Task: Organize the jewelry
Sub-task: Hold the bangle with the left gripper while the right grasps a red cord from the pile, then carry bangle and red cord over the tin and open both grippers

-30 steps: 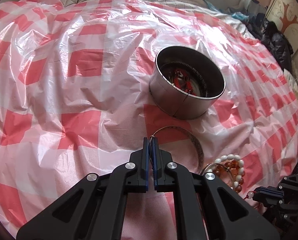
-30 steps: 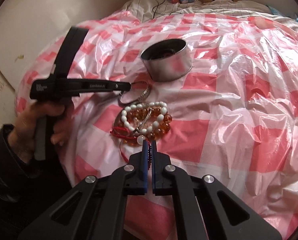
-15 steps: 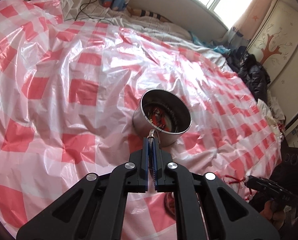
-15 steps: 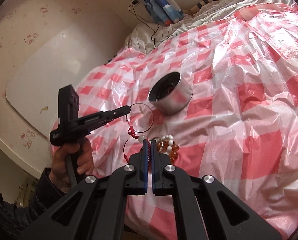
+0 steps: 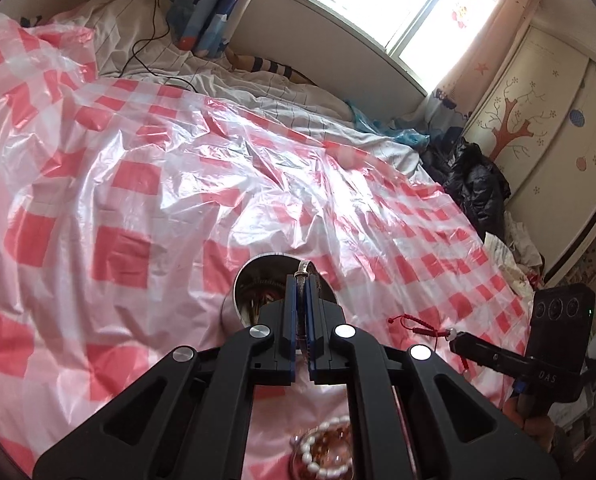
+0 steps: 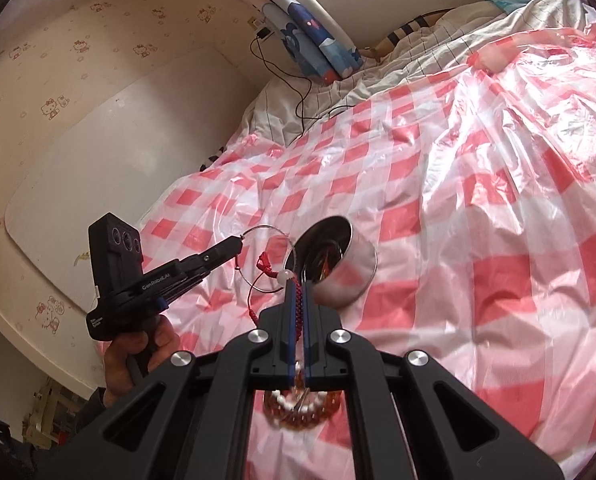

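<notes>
My left gripper (image 5: pixel 301 280) is shut on a thin silver bangle (image 6: pixel 267 259), held in the air just before the round metal tin (image 5: pixel 254 280); the tin (image 6: pixel 340 270) holds some jewelry. My right gripper (image 6: pixel 296 286) is shut on a red cord bracelet (image 6: pixel 265 263) with a white bead, also lifted above the bed. It shows in the left wrist view (image 5: pixel 416 327) hanging from the right gripper (image 5: pixel 456 342). A white bead bracelet and amber bead bracelet (image 5: pixel 326 454) lie on the checked sheet below both grippers, and show in the right wrist view (image 6: pixel 302 408).
A red and white checked plastic sheet (image 5: pixel 138 184) covers the bed. A black cable (image 6: pixel 298 92) and pillows lie at the head. Dark clothes (image 5: pixel 474 184) are piled by the wardrobe on the right.
Both grippers have risen from the bed. The left lifted the silver bangle toward the tin; the right lifted the red cord bracelet out of the pile.
</notes>
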Demonstrator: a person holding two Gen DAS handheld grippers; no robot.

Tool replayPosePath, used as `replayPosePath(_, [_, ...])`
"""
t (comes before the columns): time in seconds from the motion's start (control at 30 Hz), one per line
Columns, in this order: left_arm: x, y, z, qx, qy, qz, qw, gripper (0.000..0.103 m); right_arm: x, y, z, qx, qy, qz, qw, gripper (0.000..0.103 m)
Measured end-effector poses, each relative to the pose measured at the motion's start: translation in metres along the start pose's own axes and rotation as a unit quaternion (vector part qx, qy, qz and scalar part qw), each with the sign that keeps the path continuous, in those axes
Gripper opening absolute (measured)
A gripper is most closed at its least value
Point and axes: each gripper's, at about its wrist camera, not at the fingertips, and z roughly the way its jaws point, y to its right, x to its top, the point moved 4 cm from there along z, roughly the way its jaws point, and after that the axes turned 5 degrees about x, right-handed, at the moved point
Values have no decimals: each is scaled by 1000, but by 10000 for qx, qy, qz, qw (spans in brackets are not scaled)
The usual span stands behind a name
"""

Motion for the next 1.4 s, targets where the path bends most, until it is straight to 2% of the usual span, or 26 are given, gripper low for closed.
replayPosePath(0.13, [4,-4,22,-55,-146,-203,9997,3,11,1,12,14,-3,-25,10000,3])
replayPosePath(0.4, [1,0,31,58,-232,-72,9997,4,28,-2,37,-65,-43,-177,9998,3])
replayPosePath(0.53, [-6,4,42,359,-509,188,9979,4,32,1,49,-164,-85,-210,9996,3])
replayPosePath(0.6, [-9,5,44,750,-527,419,9949,5,33,3,55,-227,-110,-235,9994,3])
replayPosePath(0.7, [-10,5,42,1112,-542,623,9904,10,35,4,64,-314,-157,-279,9990,3])
replayPosePath(0.73, [-9,4,41,1153,-541,601,9900,19,36,4,67,-343,-170,-301,9988,3])
replayPosePath(0.77, [-7,1,39,1061,-537,490,9917,31,37,4,71,-378,-187,-331,9986,3])
replayPosePath(0.83, [-6,-5,39,697,-608,100,9957,41,38,4,81,-492,-234,-419,9976,3])
replayPosePath(0.87, [-9,-9,44,596,-769,-49,9952,41,38,4,85,-556,-258,-468,9970,3])
replayPosePath(0.93, [-16,-10,52,937,-973,104,9908,41,37,4,96,-777,-329,-628,9945,3])
replayPosePath(0.97, [-17,-9,54,1206,-925,305,9879,41,36,3,100,-871,-351,-696,9931,3])
replayPosePath(1.0, [-16,-7,51,1235,-806,349,9885,41,34,4,106,-982,-391,-776,9914,3])
replayPosePath(1.1, [-4,-7,34,882,-383,74,9953,41,31,5,122,-1350,-560,-1035,9838,4])
replayPosePath(1.17, [-2,-9,30,558,-316,-125,9979,41,27,5,134,-1498,-849,-1190,9779,5])
replayPosePath(1.23, [-3,-7,34,9,-419,-418,9982,41,26,4,131,-1624,-754,-1317,9750,27])
replayPosePath(1.27, [-4,-6,37,-216,-503,-538,9971,42,28,3,125,-1632,-636,-1346,9753,42])
replayPosePath(1.3, [-7,-4,42,-466,-600,-671,9948,43,32,3,117,-1732,-471,-1356,9744,49])
replayPosePath(1.33, [-9,-2,44,-709,-660,-806,9920,44,37,5,109,-1849,-348,-1338,9730,49])
replayPosePath(1.4, [-15,4,53,-1211,-927,-1051,9827,46,46,11,92,-1819,-114,-1143,9766,53])
